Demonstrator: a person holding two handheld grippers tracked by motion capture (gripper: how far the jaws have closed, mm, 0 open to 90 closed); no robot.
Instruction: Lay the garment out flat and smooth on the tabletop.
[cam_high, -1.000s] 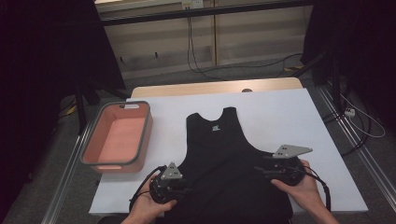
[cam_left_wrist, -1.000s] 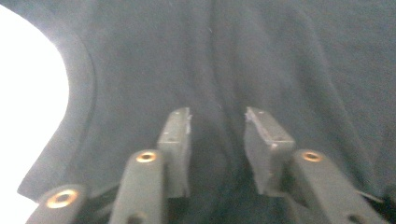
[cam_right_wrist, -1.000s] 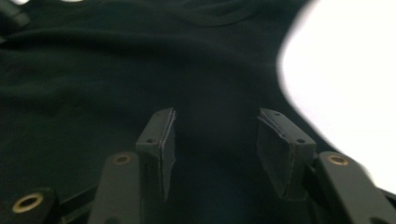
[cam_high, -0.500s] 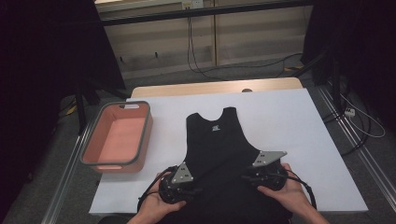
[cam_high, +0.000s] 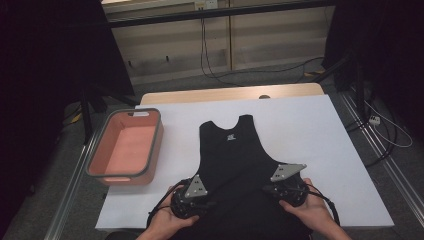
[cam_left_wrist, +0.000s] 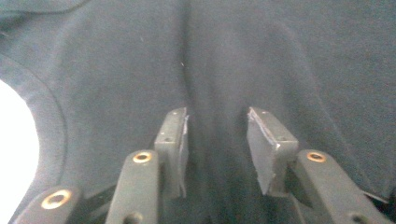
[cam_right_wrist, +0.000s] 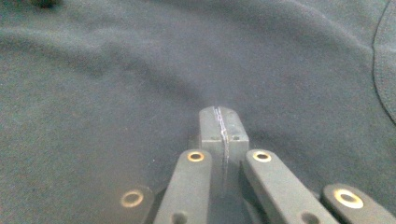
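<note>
One black sleeveless top (cam_high: 240, 165) lies flat on the white table (cam_high: 320, 130) in the high view, neck toward the far edge, and one pink bin (cam_high: 125, 147) sits just beside it at the table's left side. Two grippers rest on the garment's near end: the left gripper (cam_high: 207, 202) on its left part, the right gripper (cam_high: 267, 190) on its right part, each held by a hand coming in from the bottom.

From the left gripper view, the left gripper (cam_left_wrist: 217, 140) has its two jaws partly apart after just closing a little; the top (cam_left_wrist: 261, 60) spreads under and ahead of them, with a soft ridge of cloth running up between the pads, which do not press on it.

From the right gripper view, the right gripper (cam_right_wrist: 219, 126) has its jaws just closed fully, pad against pad, lying on the top (cam_right_wrist: 116, 79). Whether a pinch of cloth is caught between them I cannot tell.
</note>
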